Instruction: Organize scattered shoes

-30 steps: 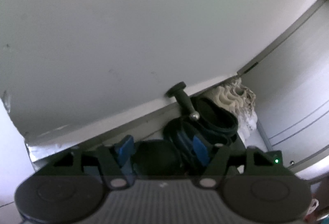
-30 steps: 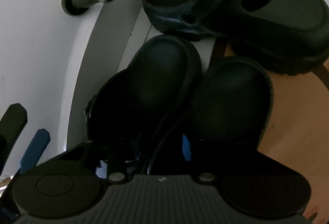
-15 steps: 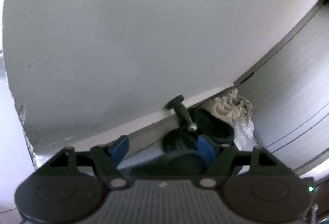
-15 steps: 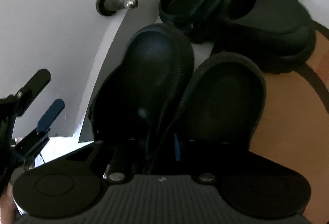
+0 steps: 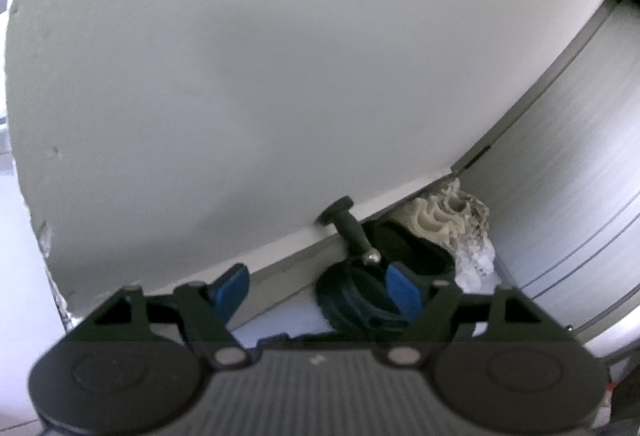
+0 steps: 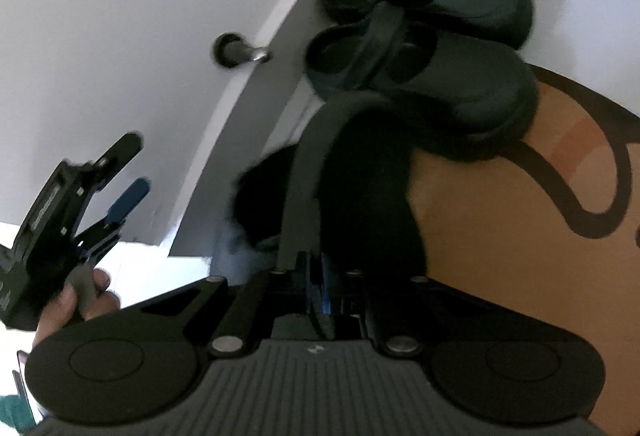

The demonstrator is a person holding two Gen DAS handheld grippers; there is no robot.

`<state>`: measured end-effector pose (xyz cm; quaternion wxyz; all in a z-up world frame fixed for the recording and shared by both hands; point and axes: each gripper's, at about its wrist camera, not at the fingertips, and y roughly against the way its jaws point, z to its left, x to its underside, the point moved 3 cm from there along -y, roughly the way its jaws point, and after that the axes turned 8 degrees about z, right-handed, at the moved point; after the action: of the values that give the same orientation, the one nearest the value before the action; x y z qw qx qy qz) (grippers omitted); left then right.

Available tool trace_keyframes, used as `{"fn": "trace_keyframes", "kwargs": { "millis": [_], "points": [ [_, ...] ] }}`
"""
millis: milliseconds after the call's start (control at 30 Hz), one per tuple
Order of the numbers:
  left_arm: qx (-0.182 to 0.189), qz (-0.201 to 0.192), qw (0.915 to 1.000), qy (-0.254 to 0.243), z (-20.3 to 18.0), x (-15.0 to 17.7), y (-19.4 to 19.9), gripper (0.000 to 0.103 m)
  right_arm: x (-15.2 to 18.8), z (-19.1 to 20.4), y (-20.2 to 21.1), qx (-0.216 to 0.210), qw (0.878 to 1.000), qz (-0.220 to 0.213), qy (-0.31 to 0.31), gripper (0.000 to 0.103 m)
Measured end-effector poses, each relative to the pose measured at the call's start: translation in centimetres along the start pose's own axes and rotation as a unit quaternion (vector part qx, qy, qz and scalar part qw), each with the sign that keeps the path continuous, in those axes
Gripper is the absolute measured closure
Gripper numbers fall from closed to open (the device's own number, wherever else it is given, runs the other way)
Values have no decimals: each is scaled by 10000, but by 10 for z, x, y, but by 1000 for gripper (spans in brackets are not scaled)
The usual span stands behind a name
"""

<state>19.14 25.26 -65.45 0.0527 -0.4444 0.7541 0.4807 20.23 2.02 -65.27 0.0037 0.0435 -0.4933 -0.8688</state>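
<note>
The left gripper (image 5: 318,286), its blue pads wide apart, faces a white wall (image 5: 260,76) whose doorstop (image 5: 352,232) juts over dark clogs (image 5: 360,296) beside a cream-soled shoe (image 5: 444,220).

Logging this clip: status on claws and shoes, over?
Left claw open, empty. Right claw shut on black slipper. Black clog pair lined along wall; door stopper close beside.

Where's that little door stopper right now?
In the right claw's view, the door stopper sticks out from the white door at upper left, just left of the black clogs. The left claw's view shows it low at centre.
</note>
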Motion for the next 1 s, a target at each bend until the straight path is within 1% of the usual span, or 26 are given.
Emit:
{"fn": "trace_keyframes", "kwargs": {
  "millis": [133, 233, 433, 600, 700, 767, 800, 867, 900, 967, 1000],
  "points": [
    [-36, 9, 10000, 41, 3, 0, 0, 25, -3, -3, -3, 129, 9997, -89, -184, 96],
    [2, -19, 10000, 86, 4, -1, 2, 24, -1, -8, -1, 178, 9994, -122, -268, 95],
    [75, 21, 9999, 123, 2, -2, 1, 23, -13, -8, -18, 292, 9990, -95, -320, 94],
    [104, 76, 9998, 141, 1, -1, 1, 22, -24, -8, -32, 387, 9986, -71, -361, 88],
    [126, 81, 9997, 183, 2, -1, 1, 22, -31, -7, -44, 460, 9983, 72, -356, 85],
    [130, 70, 9997, 216, 3, -2, 1, 20, -32, -6, -54, 523, 9979, 256, -300, 86],
    [129, 61, 9996, 226, 3, -2, 2, 20, -29, -7, -64, 566, 9972, 417, -243, 86],
    [130, 42, 9996, 251, 4, -3, 2, 19, -24, -5, -78, 639, 9960, 596, -171, 87],
    [133, 44, 9996, 262, 5, -3, 3, 19, -20, -1, -87, 607, 9958, 665, -154, 87],
    [140, 53, 9994, 299, 6, -3, 3, 19, -16, 6, -95, 430, 9968, 640, -185, 88],
    [141, 65, 9994, 319, 7, -3, 3, 19, -15, 11, -97, 466, 9970, 594, -148, 89]
  ]
}}
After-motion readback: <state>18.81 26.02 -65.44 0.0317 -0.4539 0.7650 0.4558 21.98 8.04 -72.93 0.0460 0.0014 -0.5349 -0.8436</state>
